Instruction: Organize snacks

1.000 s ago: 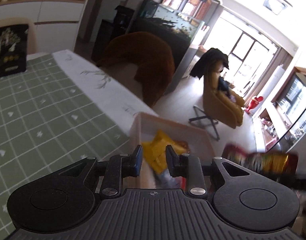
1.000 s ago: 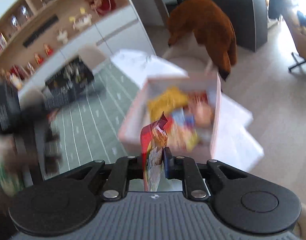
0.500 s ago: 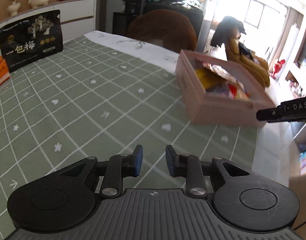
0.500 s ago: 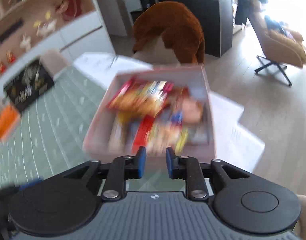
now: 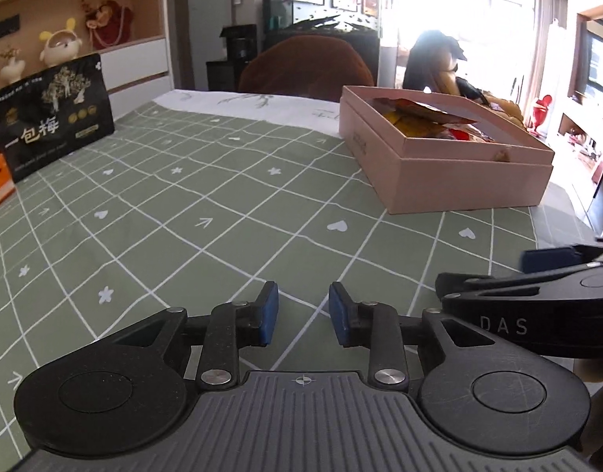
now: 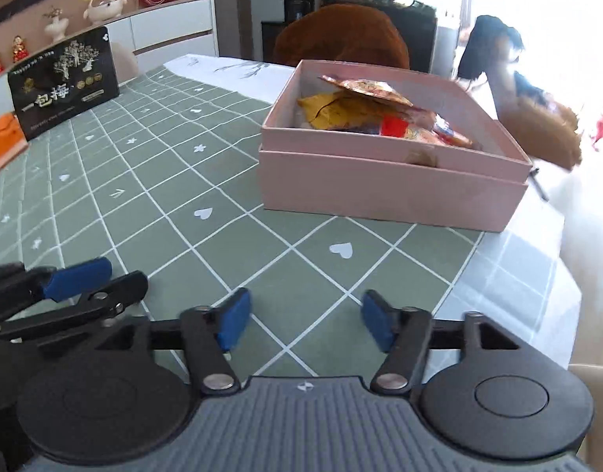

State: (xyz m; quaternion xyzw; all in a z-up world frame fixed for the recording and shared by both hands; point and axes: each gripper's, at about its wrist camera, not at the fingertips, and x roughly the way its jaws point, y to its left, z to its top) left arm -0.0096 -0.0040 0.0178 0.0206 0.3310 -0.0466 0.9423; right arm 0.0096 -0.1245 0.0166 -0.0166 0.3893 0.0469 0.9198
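Pink card forms the open box [image 6: 392, 190] that sits toward the far right corner of the table, on a green tablecloth [image 5: 191, 212] checked with white lines and small hearts, stars and arrows; inside it lie the snacks [image 6: 364, 112], a loose heap of yellow, orange and red packets, with one flat foil packet tilted across the top; none of them shows outside the box. The left gripper [image 5: 303, 312] hangs low over bare cloth on the near side, well apart from the box; its jaws have just been opening, yet the gap between the blue pads is narrow and nothing is between them. The right gripper [image 6: 303, 322] is just beside it, on its right, also over bare cloth; its jaws have just been opening too, they stand wide, and nothing is between them. A black pouch with white lettering [image 5: 51, 118] stands upright at the far left edge of the table, with an orange item [image 6: 2, 139] beside it; a brown chair back [image 5: 305, 67] rises beyond the far edge.
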